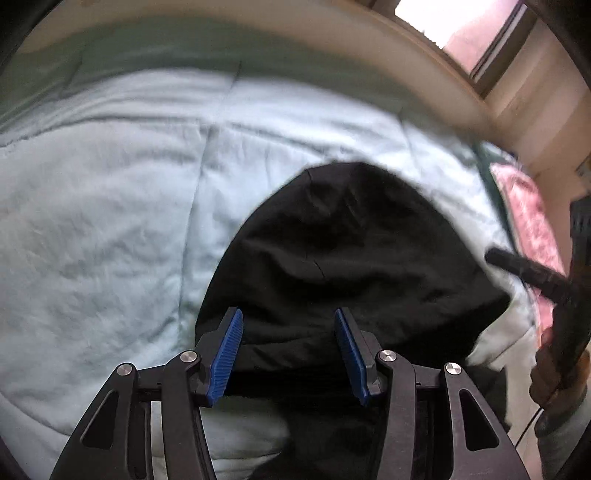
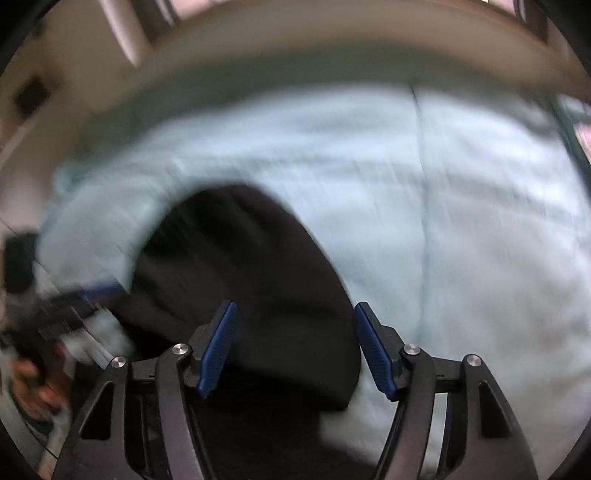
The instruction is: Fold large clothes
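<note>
A black garment (image 1: 343, 251) lies folded in a rounded heap on a pale blue quilt (image 1: 110, 206). My left gripper (image 1: 289, 334) is open, its blue pads over the garment's near edge, holding nothing. In the right wrist view the same black garment (image 2: 240, 280) lies left of centre on the quilt (image 2: 461, 221). My right gripper (image 2: 295, 326) is open and empty above the garment's right edge. The right gripper also shows at the right edge of the left wrist view (image 1: 524, 269). The left gripper shows blurred at the left of the right wrist view (image 2: 70, 295).
The quilt covers a bed with a beige frame (image 1: 369, 48) along the far side. A window (image 1: 461, 26) is at the upper right. A pink patterned cloth (image 1: 528, 214) lies at the bed's right edge. The right wrist view is motion-blurred.
</note>
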### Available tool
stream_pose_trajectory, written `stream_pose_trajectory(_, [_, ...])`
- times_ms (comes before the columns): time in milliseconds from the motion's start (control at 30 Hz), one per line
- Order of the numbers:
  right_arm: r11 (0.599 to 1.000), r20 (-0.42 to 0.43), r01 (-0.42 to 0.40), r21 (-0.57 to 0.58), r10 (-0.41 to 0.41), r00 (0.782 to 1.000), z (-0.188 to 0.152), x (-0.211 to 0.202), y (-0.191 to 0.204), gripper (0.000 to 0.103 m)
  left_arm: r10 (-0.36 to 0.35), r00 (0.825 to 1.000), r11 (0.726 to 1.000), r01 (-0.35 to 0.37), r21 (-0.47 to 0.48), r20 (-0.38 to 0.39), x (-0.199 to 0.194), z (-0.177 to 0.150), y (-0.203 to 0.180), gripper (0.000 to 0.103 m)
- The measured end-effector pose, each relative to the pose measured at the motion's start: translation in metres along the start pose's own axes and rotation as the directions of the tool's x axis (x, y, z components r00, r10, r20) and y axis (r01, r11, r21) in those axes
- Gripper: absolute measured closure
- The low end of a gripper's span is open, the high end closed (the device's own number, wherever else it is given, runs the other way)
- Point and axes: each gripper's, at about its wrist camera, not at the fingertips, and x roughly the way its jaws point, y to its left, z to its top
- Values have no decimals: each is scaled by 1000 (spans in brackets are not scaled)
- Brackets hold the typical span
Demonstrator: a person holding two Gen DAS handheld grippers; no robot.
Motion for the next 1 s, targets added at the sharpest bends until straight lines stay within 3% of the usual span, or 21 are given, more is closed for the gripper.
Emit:
stream_pose_trajectory(67, [998, 34, -43, -54, 45, 998, 23, -1, 19, 47, -27, 1000, 1000, 26, -11, -5, 4, 2, -1, 50])
stream_pose_trajectory(200, [984, 53, -62, -166, 72, 996, 59, 5, 58, 47, -9, 998, 1000, 9, 1, -69, 31, -7, 0, 50])
stream_pose_trajectory(267, [976, -2, -96, -193, 97, 995, 71, 27, 71, 48, -7, 996, 1000, 7, -3, -85, 44, -10, 3, 50])
stream_pose_trajectory(333, [973, -96, -109, -203, 91, 991, 70, 66, 78, 48, -26, 996, 999, 22, -39, -87, 51, -16, 11, 50])
stream_pose_trajectory(433, [974, -247, -21, -223, -36, 968, 43, 148, 70, 48, -38, 997, 999, 36, -36, -65, 50, -20, 15, 50])
stream_pose_trajectory(500, [976, -277, 0, -220, -62, 959, 26, 175, 65, 48, -12, 998, 1000, 13, 3, -69, 53, -23, 13, 50])
stream_pose_trajectory(533, [981, -246, -6, -192, -43, 968, 20, 176, 61, 48, -9, 997, 1000, 10, 11, -75, 56, -24, 13, 50])
stream_pose_trajectory(633, [986, -241, -15, -166, -26, 970, 19, 165, 59, 48, -23, 996, 1000, 22, -4, -84, 59, -23, 13, 50])
stream_pose_trajectory(767, [985, -197, -59, -164, 25, 980, 16, 110, 52, 48, -26, 995, 1000, 26, 1, -99, 45, -11, 13, 50])
stream_pose_trajectory(867, [986, -130, -49, -160, 28, 991, 2, 54, 35, 48, -24, 998, 999, 26, 37, -50, 19, 0, 3, 50])
stream_pose_trajectory(1000, [986, -110, -19, -163, 1, 994, -18, 10, 5, 47, -34, 999, 999, 34, 40, 1, -3, 10, -1, 50])
